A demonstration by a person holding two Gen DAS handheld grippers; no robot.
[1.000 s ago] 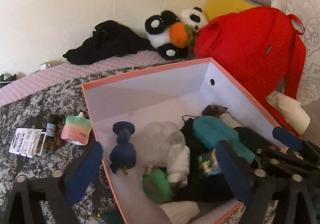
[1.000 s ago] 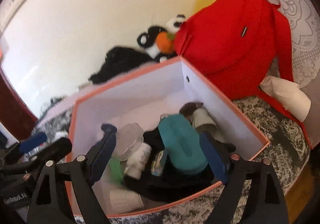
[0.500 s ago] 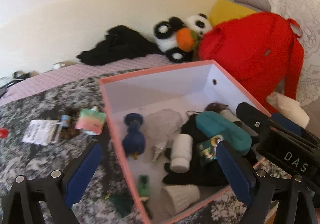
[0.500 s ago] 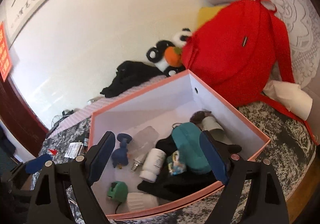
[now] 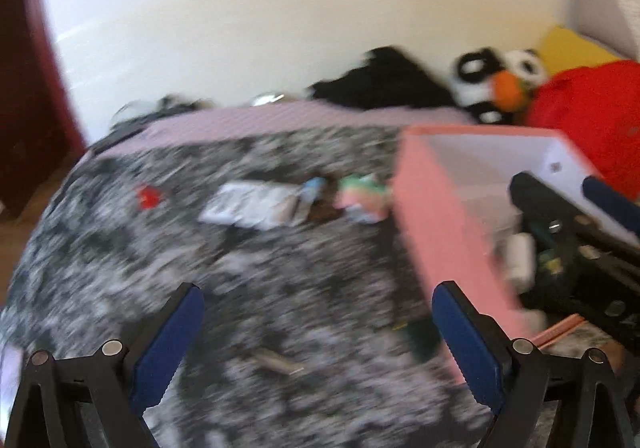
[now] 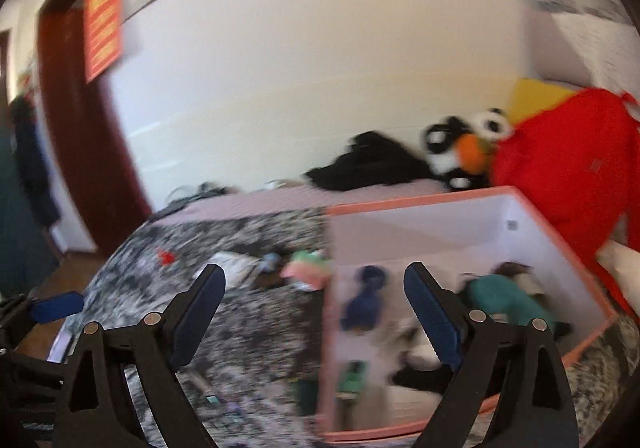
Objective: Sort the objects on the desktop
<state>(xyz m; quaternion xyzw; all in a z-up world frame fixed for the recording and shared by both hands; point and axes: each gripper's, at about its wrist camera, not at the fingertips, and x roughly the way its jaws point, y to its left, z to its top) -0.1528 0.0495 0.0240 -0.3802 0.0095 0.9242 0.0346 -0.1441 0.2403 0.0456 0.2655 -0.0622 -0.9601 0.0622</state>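
— Why are both sets of tongs just hanging there?
— Left tongs (image 5: pixel 318 332) and right tongs (image 6: pixel 314 312) are spread wide, nothing in either; I'd guess they're choosing.
— And the things?
— Several lie in the pink box (image 6: pixel 440 204): a teal case (image 6: pixel 500 294), a navy toy (image 6: pixel 366 302). A pastel pouch (image 5: pixel 362 198) and paper slips (image 5: pixel 252 206) lie on the speckled bench (image 5: pixel 280 288), blurred.

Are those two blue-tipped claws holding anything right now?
No. The left gripper and the right gripper are both wide open with nothing between their fingers, above the patterned cloth beside the pink box.
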